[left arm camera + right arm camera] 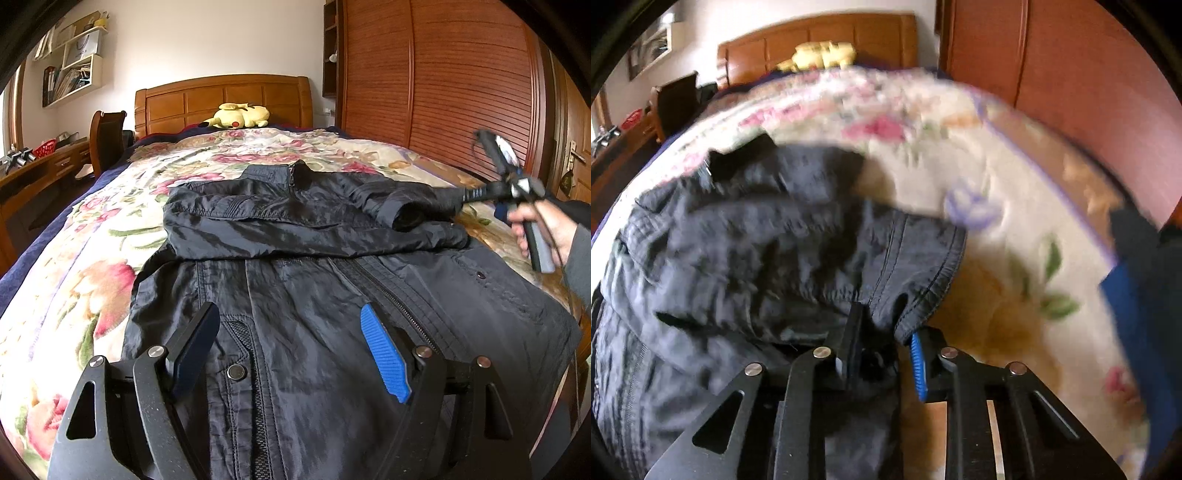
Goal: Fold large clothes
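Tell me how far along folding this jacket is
Early stage. Done: the dark jacket lies zipped and flat on the floral bedspread, one sleeve already across the chest. In hand: the right tongs pinch the other sleeve's cuff. The left tongs hover open above the hem. Left: lay that sleeve, then fold the body.

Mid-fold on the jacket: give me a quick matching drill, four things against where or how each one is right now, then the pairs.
1. left gripper
2. right gripper
3. plush toy
4. sleeve

A. by the headboard
B. open above the jacket front
C. shut on the cuff
D. pinched at its cuff, lying across the jacket's chest

Pairs: 1-B, 2-C, 3-A, 4-D
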